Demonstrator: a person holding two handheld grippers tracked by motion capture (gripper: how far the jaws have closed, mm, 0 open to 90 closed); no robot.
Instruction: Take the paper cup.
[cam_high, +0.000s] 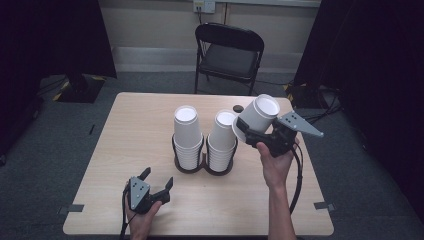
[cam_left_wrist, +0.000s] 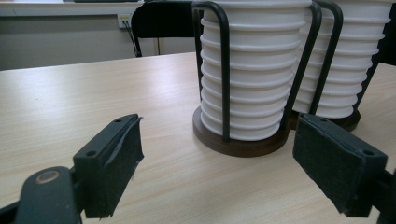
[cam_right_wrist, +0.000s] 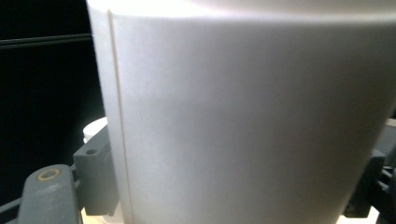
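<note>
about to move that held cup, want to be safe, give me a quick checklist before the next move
1. Right gripper clamped on the white cup: ok, jaws on both sides.
2. Cup clear of the stacks: ok, lifted and tilted.
3. Right stack seated in its holder: ok.
4. Left stack upright: ok.
5. Left gripper out of the way: ok, open, low near the table front edge.
6. Single cup or several nested: cannot tell.

Bright centre, dark edges

Overhead light is falling evenly on the table (cam_high: 145, 125), black curtains are swallowing both sides; the held cup (cam_right_wrist: 243, 116) is blurring and glaring near its rim, too close for focus.
</note>
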